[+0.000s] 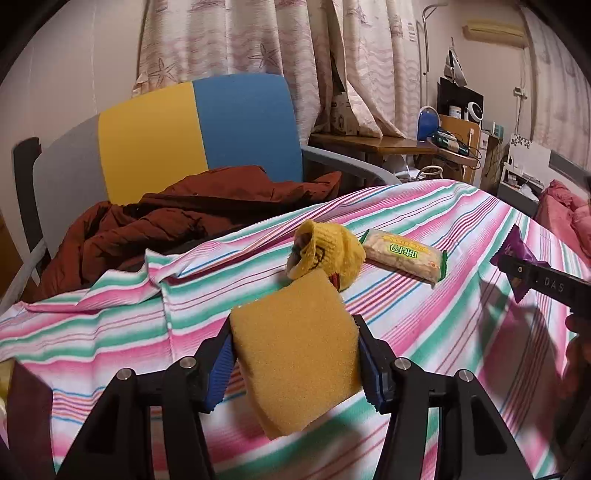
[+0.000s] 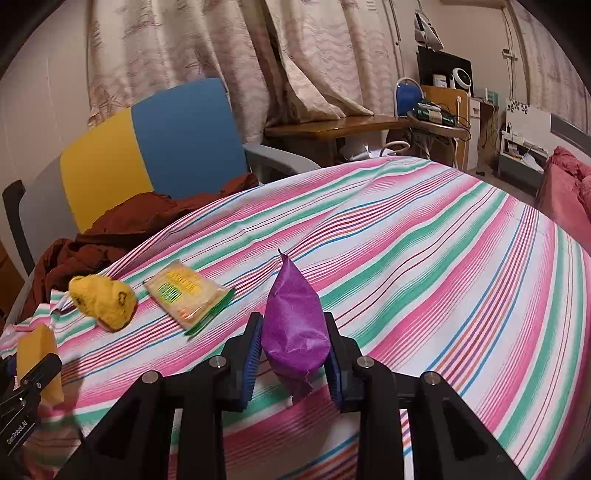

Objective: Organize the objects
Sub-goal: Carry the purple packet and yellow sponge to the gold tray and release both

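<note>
On the cloth [image 2: 443, 240], the sock [image 2: 103, 301] lies just left of the snack bar [image 2: 186, 297], seemingly apart.

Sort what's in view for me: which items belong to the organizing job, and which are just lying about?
Job items:
yellow sponge
purple packet
yellow knitted sock
green-edged snack pack

Lying about:
brown jacket
chair
wooden desk

A lived-in home bedroom: striped bedsheet [image 2: 424, 240], starfish curtains [image 1: 258, 37], cluttered wooden desk [image 2: 332, 127], wall air conditioner [image 1: 495, 31].
</note>
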A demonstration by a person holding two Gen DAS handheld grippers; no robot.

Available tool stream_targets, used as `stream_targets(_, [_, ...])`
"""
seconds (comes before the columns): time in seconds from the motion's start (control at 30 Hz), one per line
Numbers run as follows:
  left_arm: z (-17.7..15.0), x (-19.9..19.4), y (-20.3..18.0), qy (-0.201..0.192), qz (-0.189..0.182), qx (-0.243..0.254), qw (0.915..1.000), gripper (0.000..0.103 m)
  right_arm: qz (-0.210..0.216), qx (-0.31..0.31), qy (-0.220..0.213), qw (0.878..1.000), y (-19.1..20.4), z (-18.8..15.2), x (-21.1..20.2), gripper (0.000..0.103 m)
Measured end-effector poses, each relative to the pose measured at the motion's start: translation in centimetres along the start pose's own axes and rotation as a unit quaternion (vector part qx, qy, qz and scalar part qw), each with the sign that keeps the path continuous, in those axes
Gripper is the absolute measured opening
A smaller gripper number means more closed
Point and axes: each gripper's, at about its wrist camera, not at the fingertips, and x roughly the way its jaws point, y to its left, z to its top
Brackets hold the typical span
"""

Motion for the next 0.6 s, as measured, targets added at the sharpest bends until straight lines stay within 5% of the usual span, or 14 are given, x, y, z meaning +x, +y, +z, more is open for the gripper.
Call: stream_targets(0.6, [-4.0,-7.1,1.7,-0.024,-0.012,-0.019,0.9995,0.059,0.092,-0.017,0.018,0.995,7.2,-5.9,-6.8,0.03])
